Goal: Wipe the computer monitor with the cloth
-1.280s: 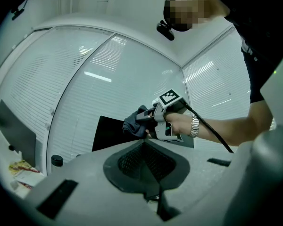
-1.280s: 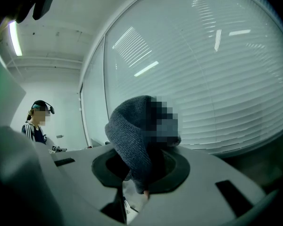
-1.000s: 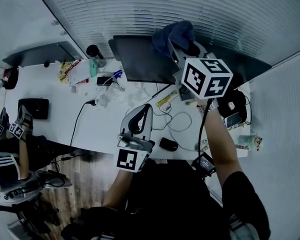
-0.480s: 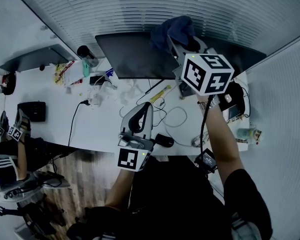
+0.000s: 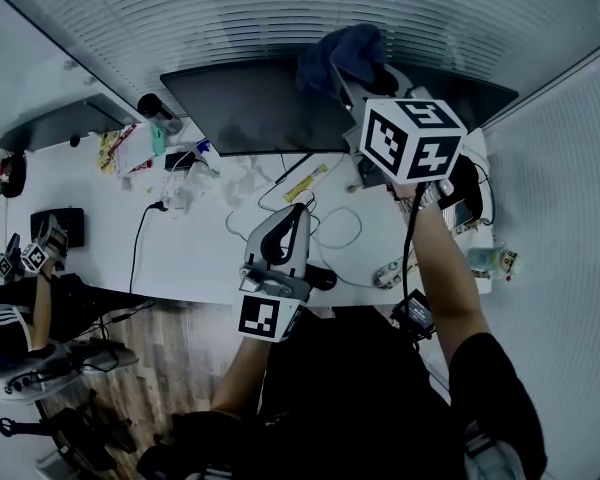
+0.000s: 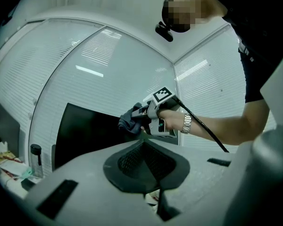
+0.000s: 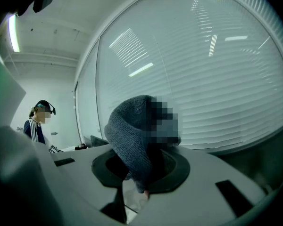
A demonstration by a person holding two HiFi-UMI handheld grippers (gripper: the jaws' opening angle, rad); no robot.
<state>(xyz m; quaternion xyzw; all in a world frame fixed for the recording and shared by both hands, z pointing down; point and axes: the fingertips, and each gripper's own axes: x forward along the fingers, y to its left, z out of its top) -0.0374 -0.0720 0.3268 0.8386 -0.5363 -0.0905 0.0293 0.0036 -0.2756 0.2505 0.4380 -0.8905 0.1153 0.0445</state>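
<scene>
A dark, wide monitor [image 5: 242, 108] stands at the back of the white desk [image 5: 195, 258]. My right gripper [image 5: 352, 80] is shut on a bunched blue-grey cloth [image 5: 343, 54], which it holds against the upper part of the screen, right of the middle. In the right gripper view the cloth [image 7: 132, 140] hangs from the shut jaws and fills the middle. My left gripper [image 5: 291, 214] hovers over the desk's front half, shut and holding nothing. In the left gripper view the monitor [image 6: 85, 131], the cloth [image 6: 129, 121] and the right gripper [image 6: 142, 118] are ahead of my left gripper [image 6: 144, 140].
Loose cables [image 5: 340, 230], a black mouse [image 5: 320, 277], a dark bottle [image 5: 151, 108] and small packets lie on the desk. A second screen [image 5: 60, 126] stands at the far left. Another person [image 5: 20, 303] sits at the left edge. Window blinds run behind the monitor.
The monitor has slid left in the head view while the right gripper and cloth kept their place, so the cloth sits further right along the screen. The left gripper has barely moved.
</scene>
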